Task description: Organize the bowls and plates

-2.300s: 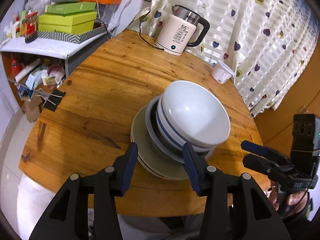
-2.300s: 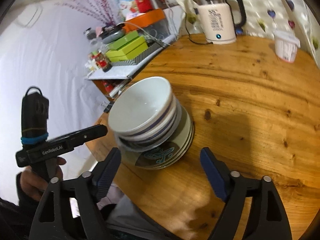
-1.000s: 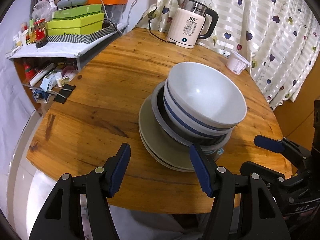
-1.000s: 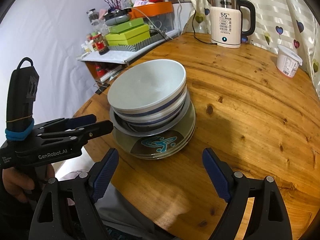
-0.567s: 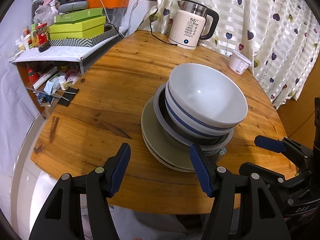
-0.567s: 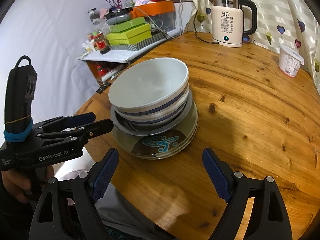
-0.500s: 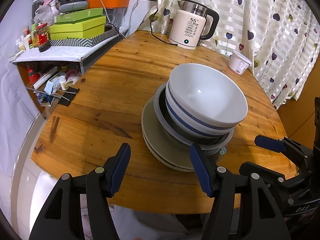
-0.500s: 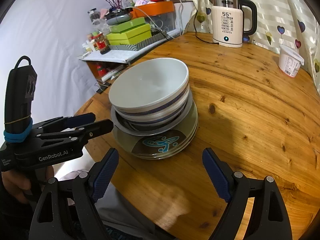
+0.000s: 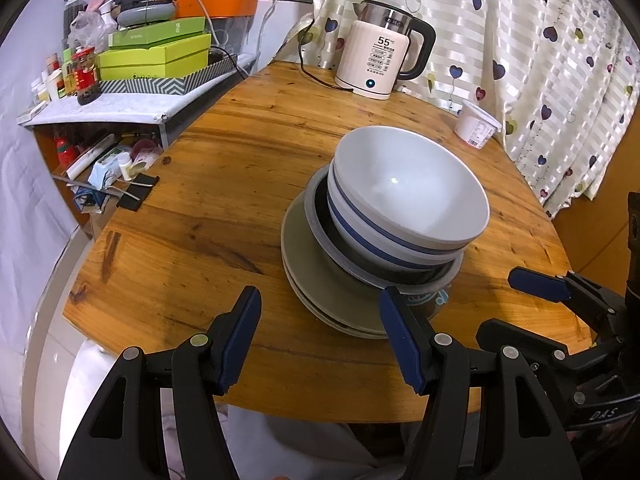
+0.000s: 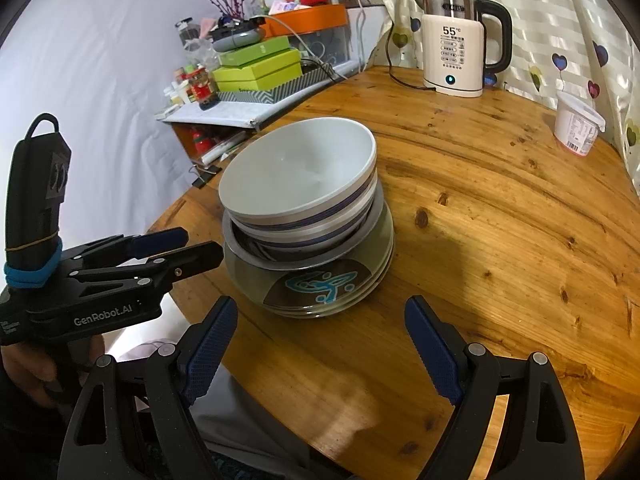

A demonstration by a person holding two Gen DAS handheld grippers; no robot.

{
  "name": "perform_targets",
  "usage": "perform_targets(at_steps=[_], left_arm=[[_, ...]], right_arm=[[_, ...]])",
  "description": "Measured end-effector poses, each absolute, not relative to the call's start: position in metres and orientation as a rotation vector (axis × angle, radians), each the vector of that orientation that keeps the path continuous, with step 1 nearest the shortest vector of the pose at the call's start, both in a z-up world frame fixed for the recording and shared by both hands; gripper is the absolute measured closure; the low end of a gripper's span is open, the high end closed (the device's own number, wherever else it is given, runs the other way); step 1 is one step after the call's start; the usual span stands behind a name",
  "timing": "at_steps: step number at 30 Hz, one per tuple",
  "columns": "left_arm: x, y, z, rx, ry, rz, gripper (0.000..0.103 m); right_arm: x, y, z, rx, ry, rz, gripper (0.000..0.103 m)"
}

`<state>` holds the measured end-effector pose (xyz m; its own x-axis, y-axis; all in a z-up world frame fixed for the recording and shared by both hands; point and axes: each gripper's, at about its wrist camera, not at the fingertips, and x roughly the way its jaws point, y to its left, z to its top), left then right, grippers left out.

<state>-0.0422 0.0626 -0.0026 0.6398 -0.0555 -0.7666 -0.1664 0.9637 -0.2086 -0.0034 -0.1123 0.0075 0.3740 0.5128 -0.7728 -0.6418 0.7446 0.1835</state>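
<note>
One stack stands on the round wooden table point(image 9: 224, 184). White bowls with a blue band point(image 9: 408, 196) point(image 10: 300, 172) sit nested in a dark grey-rimmed dish point(image 9: 316, 204) point(image 10: 360, 236), on olive plates point(image 9: 304, 264) with a blue motif point(image 10: 320, 282). My left gripper point(image 9: 320, 332) is open, just short of the stack's near edge, nothing between its fingers. My right gripper point(image 10: 320, 344) is open too, in front of the stack and apart from it. Each gripper shows in the other's view: the right one point(image 9: 552, 304), and the left one point(image 10: 168, 248) with a hand under it.
A cream electric kettle point(image 9: 380, 64) point(image 10: 456, 52) with its cord stands at the table's far edge, a white tub point(image 9: 476, 124) point(image 10: 576, 128) to its right by the heart-print curtain. A cluttered shelf with green boxes point(image 9: 156, 56) adjoins the table's left side.
In the oldest frames both grippers were nearer the stack; by one second ago they had drawn back. Since then neither has moved, and the stack is unchanged.
</note>
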Motion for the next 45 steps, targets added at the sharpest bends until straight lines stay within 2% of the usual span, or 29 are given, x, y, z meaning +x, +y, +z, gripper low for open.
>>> perform_targets(at_steps=[45], left_arm=[[-0.047,0.052,-0.001,-0.258,0.893,0.047,0.041]], right_arm=[[-0.01,-0.113,0.011,-0.163,0.921,0.739,0.017]])
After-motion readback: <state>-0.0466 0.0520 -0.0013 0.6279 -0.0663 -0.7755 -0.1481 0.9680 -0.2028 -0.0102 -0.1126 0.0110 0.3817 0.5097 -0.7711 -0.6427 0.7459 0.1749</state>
